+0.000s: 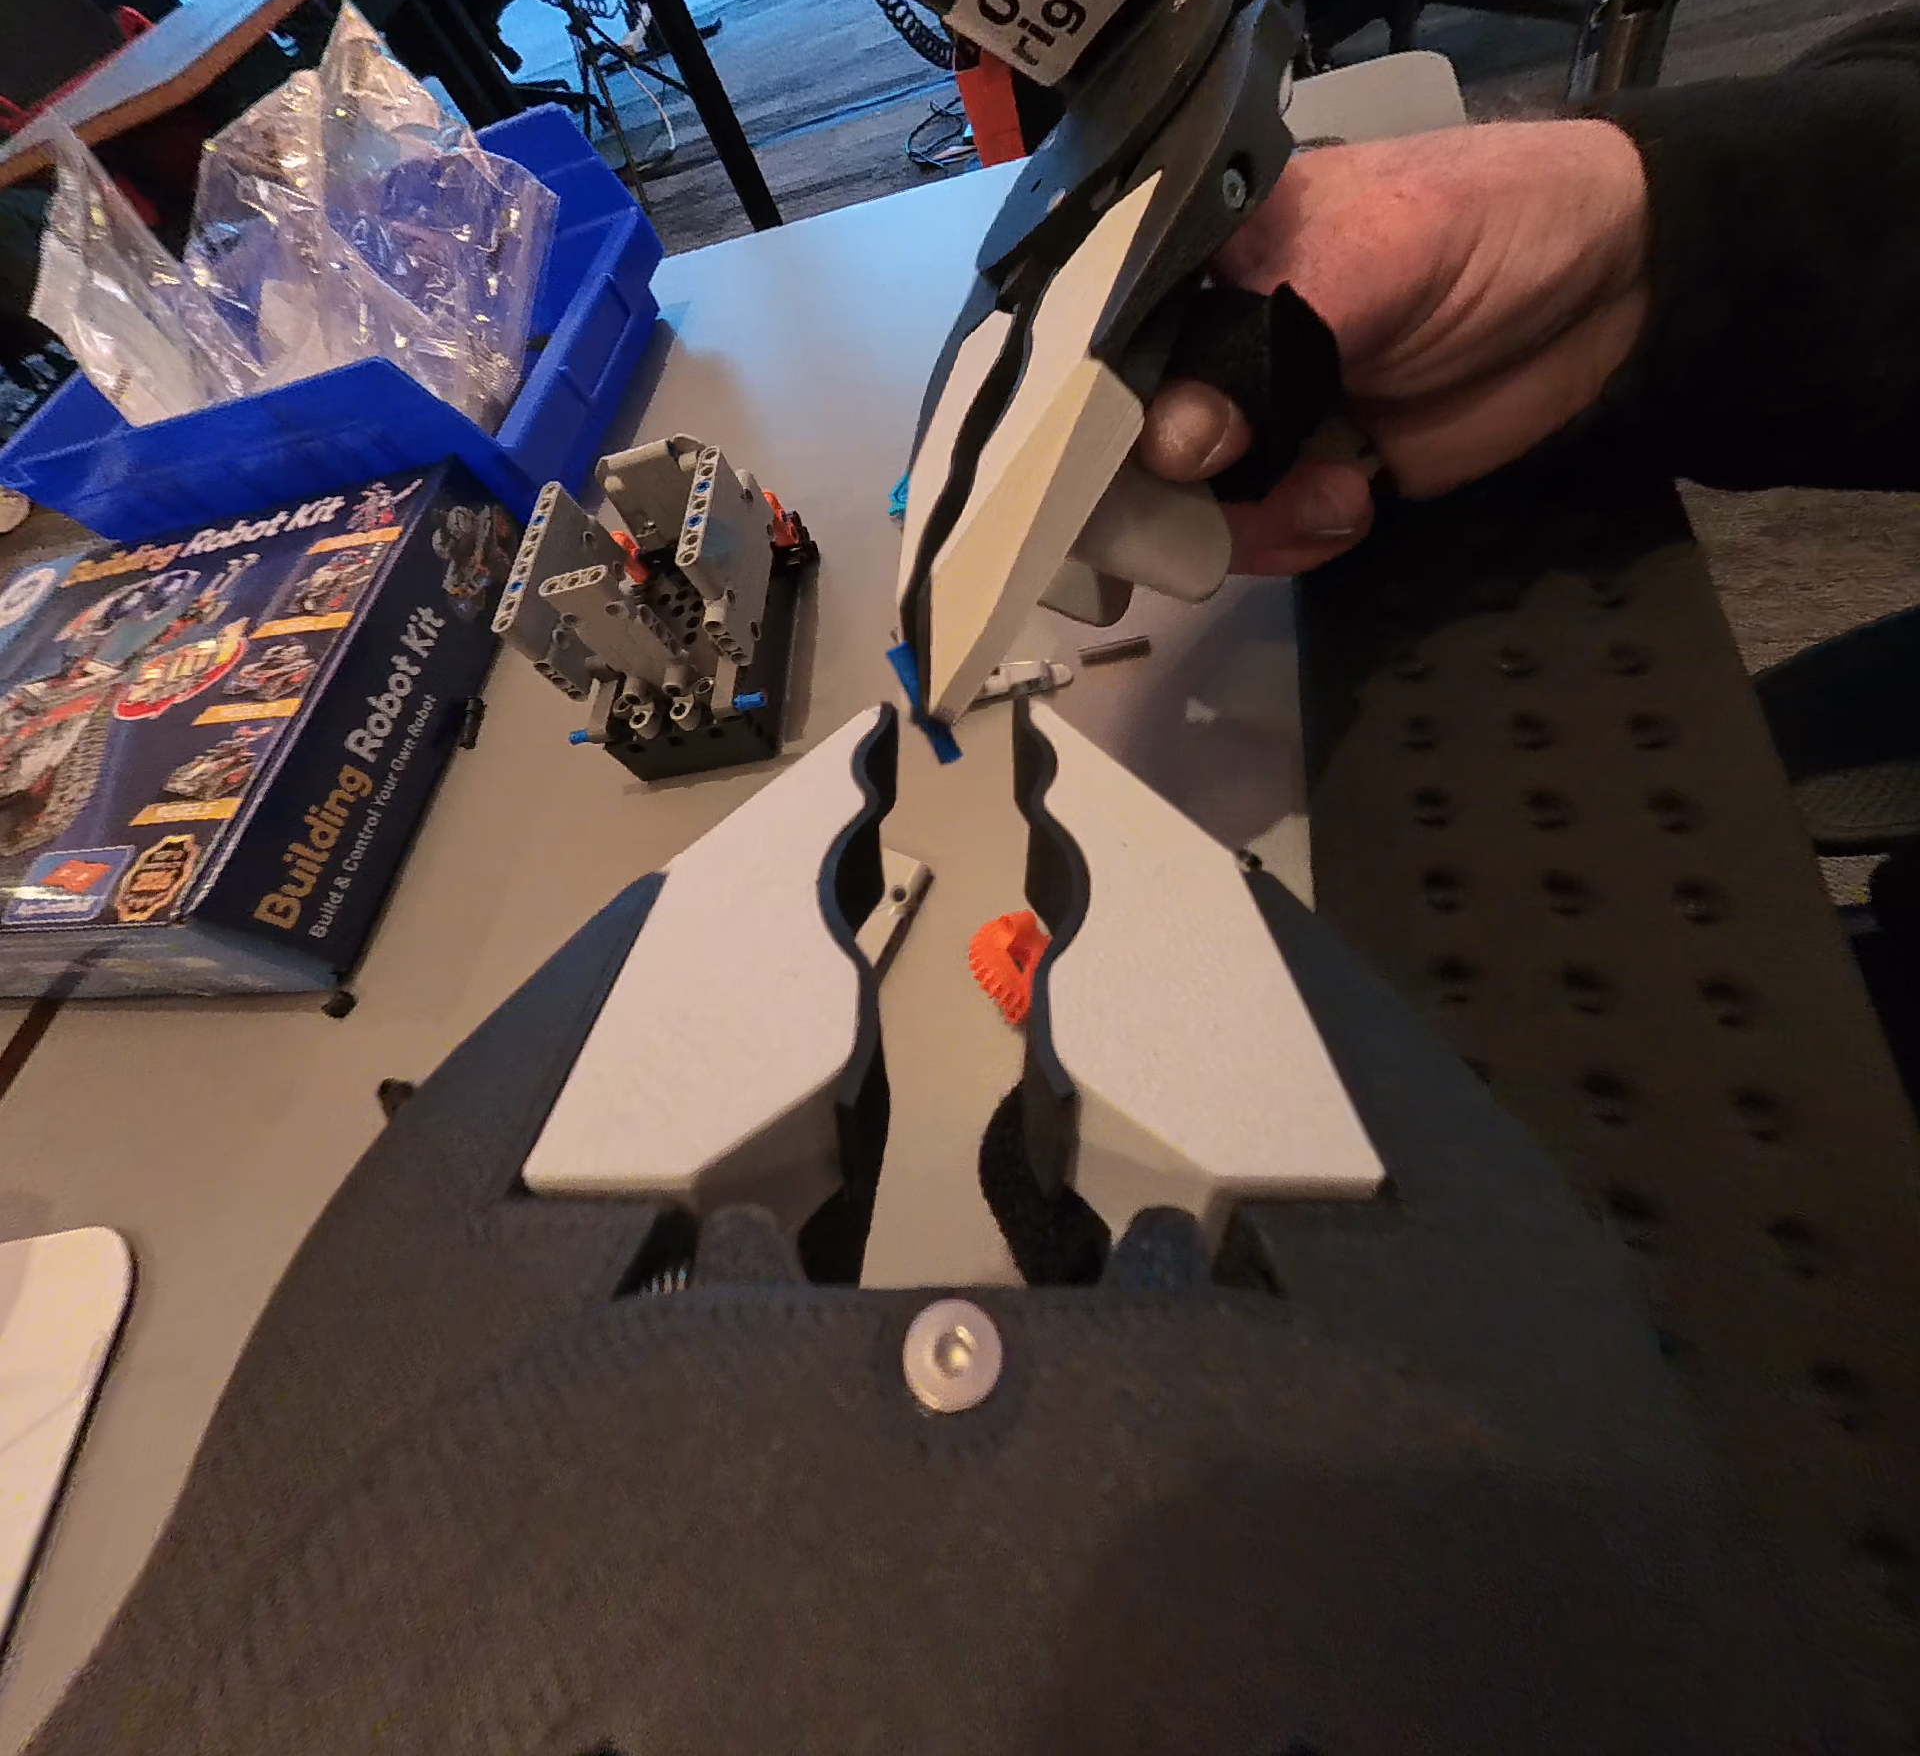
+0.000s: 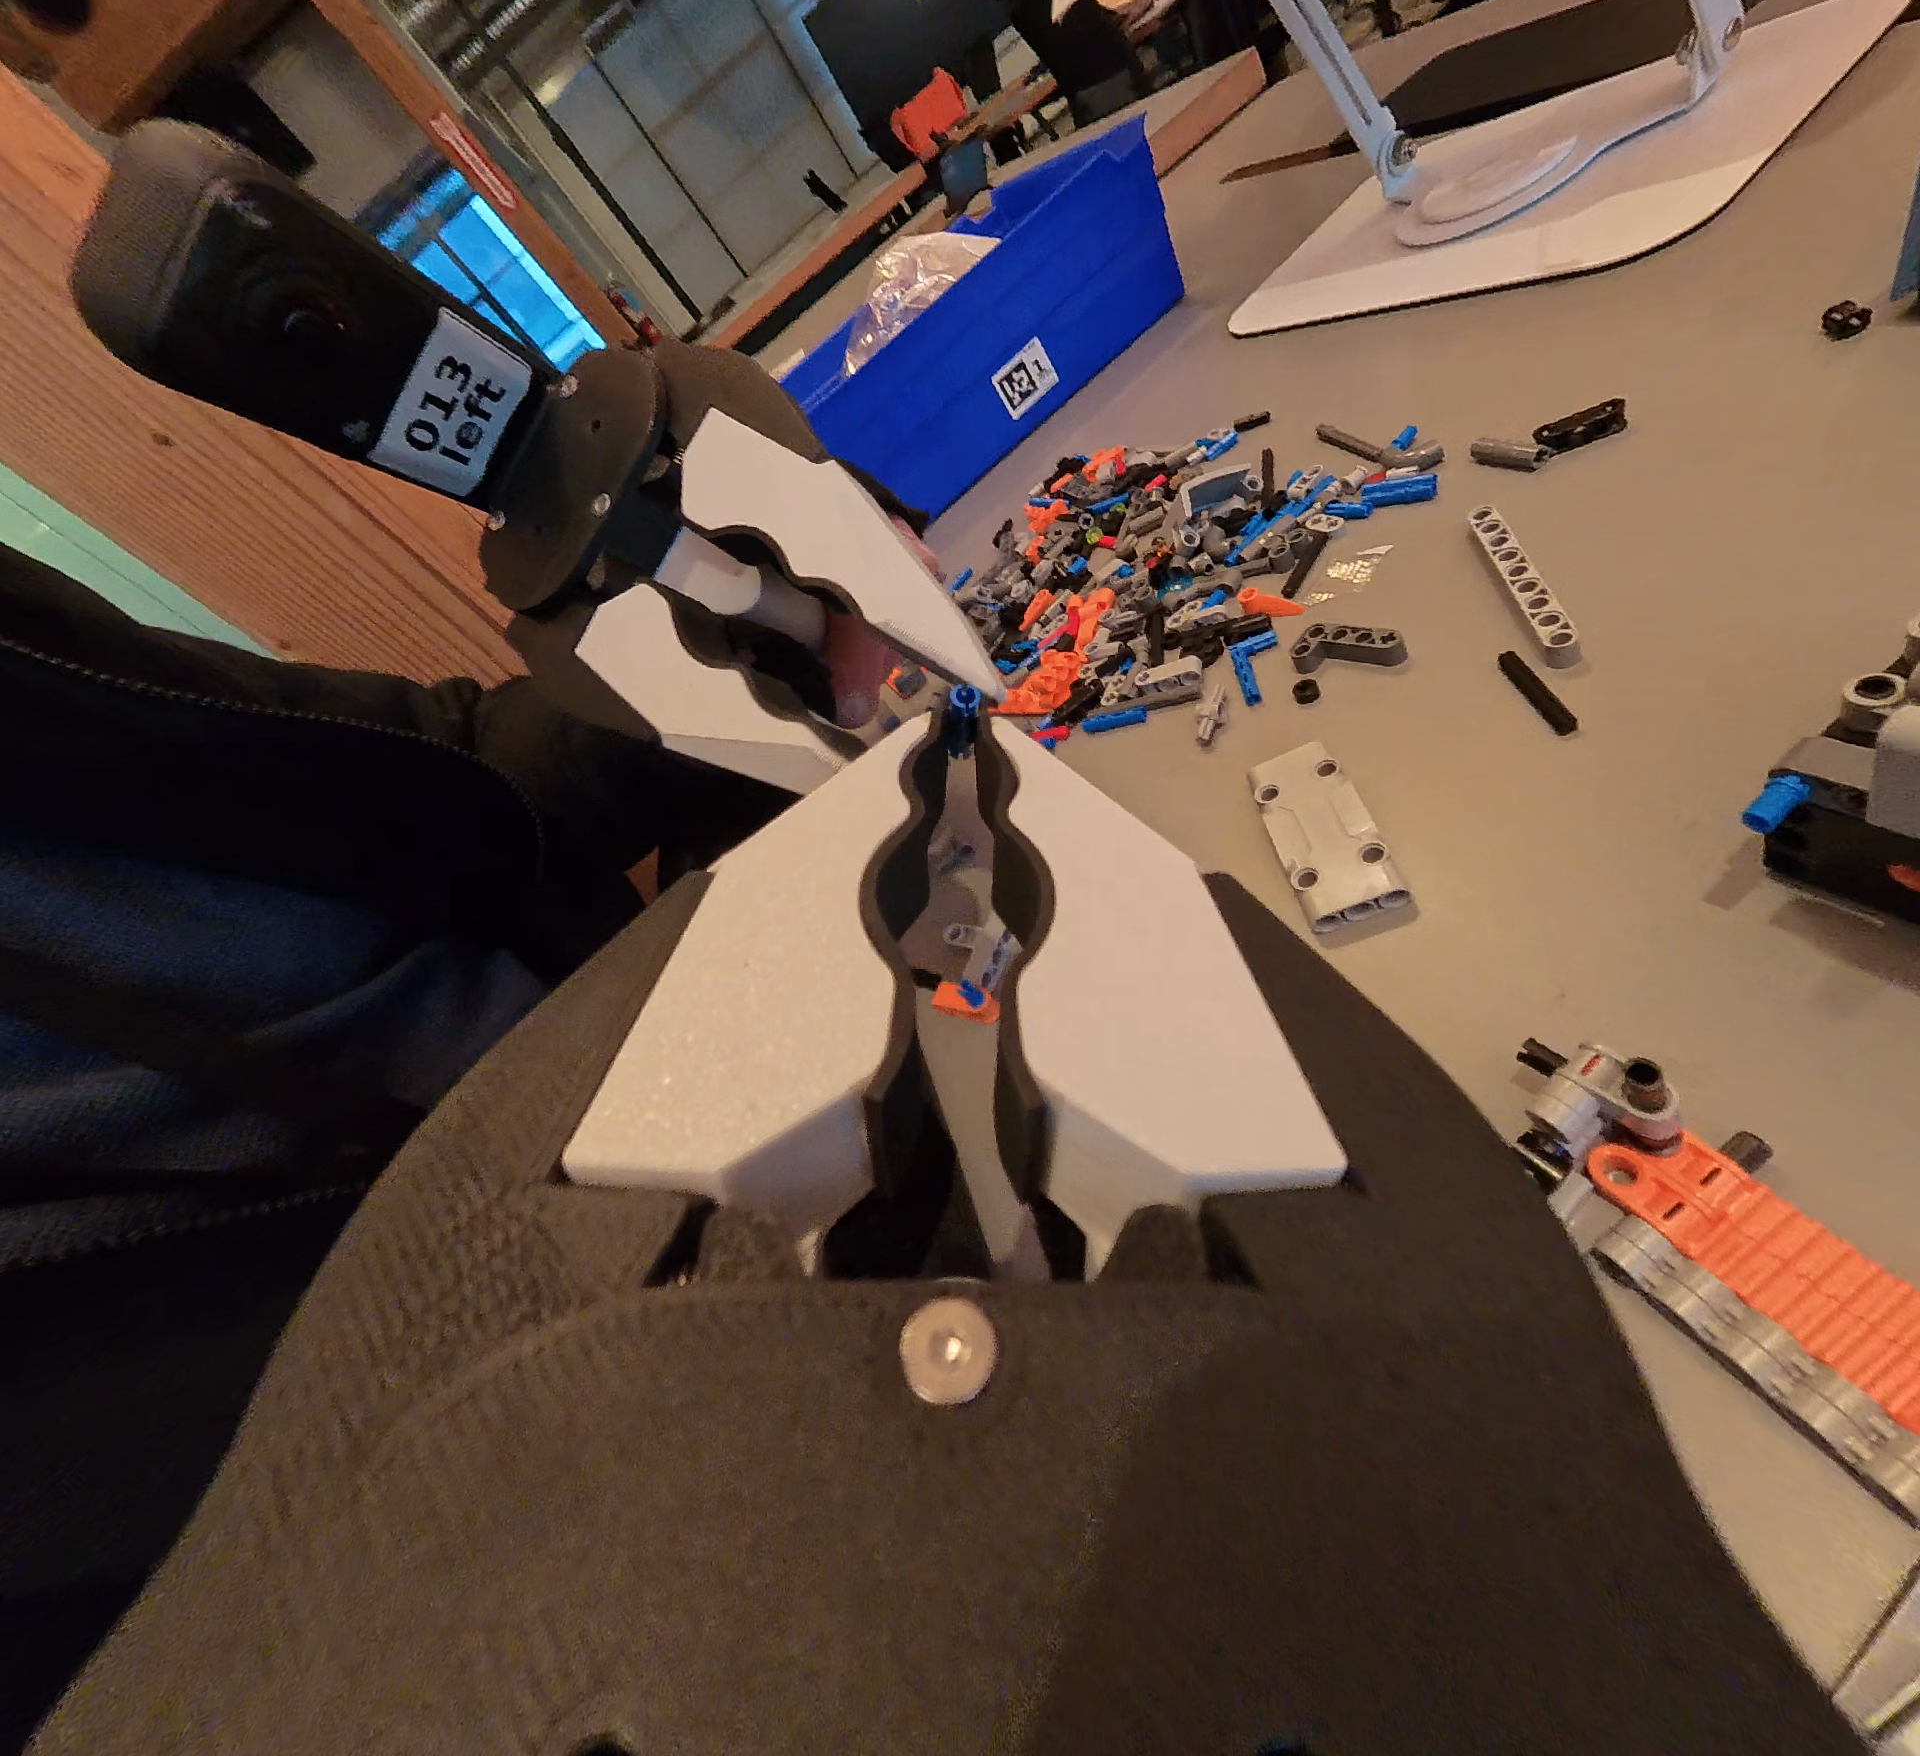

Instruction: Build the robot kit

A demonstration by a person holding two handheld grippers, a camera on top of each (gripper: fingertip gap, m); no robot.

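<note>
My right gripper [image 2: 961,721] is shut on a small blue pin [image 2: 963,707], which it holds by its fingertips above the grey table [image 2: 1507,927]. In the left wrist view the right gripper [image 1: 928,707] comes down from the upper right, held by a hand, with the blue pin [image 1: 940,746] sticking out below its tips. My left gripper [image 1: 954,714] is open, and its two fingertips stand on either side of the pin without visibly touching it. In the right wrist view the left gripper [image 2: 925,724] shows at the left, open.
A grey-and-black partial build [image 1: 665,605], a printed kit box [image 1: 208,719] and a blue bin [image 1: 343,428] with a plastic bag lie to the left. An orange gear [image 1: 1008,963] lies under the left gripper. A pile of loose parts [image 2: 1174,563], a grey panel [image 2: 1325,849], an orange-grey assembly [image 2: 1766,1270] and a white stand [image 2: 1558,148] are on the table. My two grippers' fingertips are within a few centimetres of each other. From the left gripper's tips to the orange gear [image 1: 1008,963] is close to 8 centimetres.
</note>
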